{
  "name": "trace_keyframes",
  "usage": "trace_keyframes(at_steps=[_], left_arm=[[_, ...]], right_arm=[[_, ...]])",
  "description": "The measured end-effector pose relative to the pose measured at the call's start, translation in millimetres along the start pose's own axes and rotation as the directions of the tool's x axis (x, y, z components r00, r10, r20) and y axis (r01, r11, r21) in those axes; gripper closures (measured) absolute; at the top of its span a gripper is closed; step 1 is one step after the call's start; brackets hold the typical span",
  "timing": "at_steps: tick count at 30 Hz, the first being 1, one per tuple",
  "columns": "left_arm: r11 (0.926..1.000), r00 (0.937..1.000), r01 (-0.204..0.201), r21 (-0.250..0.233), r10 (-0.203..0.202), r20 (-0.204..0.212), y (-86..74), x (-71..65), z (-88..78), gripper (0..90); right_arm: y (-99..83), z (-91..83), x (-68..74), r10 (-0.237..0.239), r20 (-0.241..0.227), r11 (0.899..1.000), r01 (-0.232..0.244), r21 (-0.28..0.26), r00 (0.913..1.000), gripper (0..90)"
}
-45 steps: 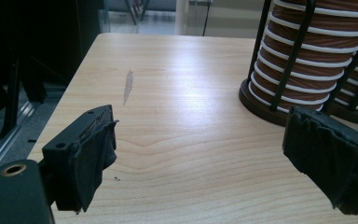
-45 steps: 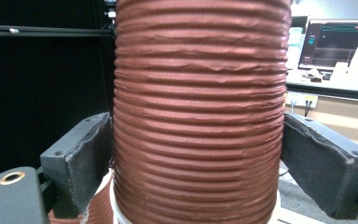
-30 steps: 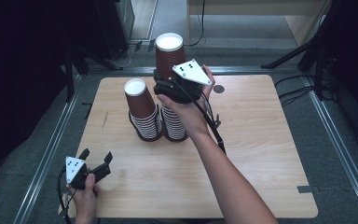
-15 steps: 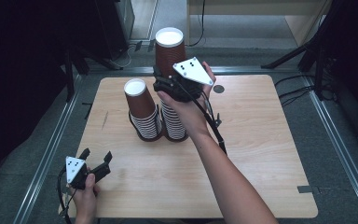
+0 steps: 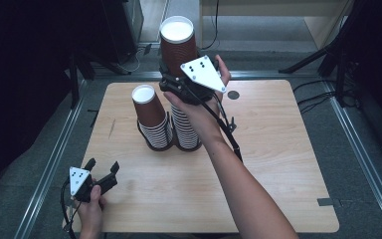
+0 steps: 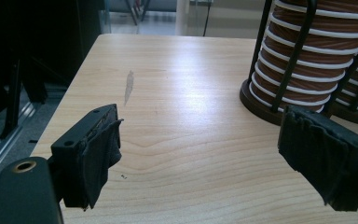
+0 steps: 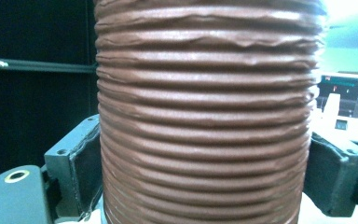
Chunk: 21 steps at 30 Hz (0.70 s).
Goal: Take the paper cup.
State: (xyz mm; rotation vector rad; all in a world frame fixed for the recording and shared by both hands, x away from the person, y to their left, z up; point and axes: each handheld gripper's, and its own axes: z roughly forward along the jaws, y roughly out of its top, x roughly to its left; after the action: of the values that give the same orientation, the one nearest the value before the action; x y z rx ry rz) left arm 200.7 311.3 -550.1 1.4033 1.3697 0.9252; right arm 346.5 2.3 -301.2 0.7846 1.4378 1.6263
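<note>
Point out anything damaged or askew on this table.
The top cup of the shorter stack leans left instead of sitting straight. The ribs near the top of the taller stack, clamped in the right gripper, look crumpled. A pale scuff marks the tabletop.

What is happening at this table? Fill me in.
A person works two stacks of brown paper cups that stand in black wire holders on a wooden table. The right hand-held gripper has just been closing and now clamps the upper part of the taller stack, its pads pressing both sides. The shorter stack stands untouched beside it. The left hand-held gripper rests open near the table's front left corner, holding nothing.
</note>
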Motion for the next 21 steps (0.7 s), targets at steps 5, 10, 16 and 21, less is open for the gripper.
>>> trace_keyframes(at_steps=[5,10,16,21], left_arm=[[1.0000,1.0000,0.000,-0.001,0.000,-0.001,0.0,-0.3,0.2,13.0],[1.0000,1.0000,-0.002,-0.002,0.002,-0.006,0.0,-0.6,0.0,13.0],[1.0000,1.0000,-0.002,-0.002,0.002,-0.007,0.1,-0.6,0.1,13.0],[1.0000,0.9999,0.005,-0.007,-0.005,-0.010,0.1,-0.4,0.0,13.0]], right_arm=[[6.6,-2.9,-1.8,0.012,0.011,0.999,-0.011,-0.037,0.9999,13.4],[13.1,-6.5,-2.8,-0.002,0.021,0.996,0.003,-0.090,0.9998,13.2],[21.0,-12.5,-4.3,-0.022,0.034,0.990,0.026,-0.142,0.9992,13.2],[25.9,-16.5,-6.0,-0.025,0.042,0.986,0.031,-0.164,0.9988,13.2]])
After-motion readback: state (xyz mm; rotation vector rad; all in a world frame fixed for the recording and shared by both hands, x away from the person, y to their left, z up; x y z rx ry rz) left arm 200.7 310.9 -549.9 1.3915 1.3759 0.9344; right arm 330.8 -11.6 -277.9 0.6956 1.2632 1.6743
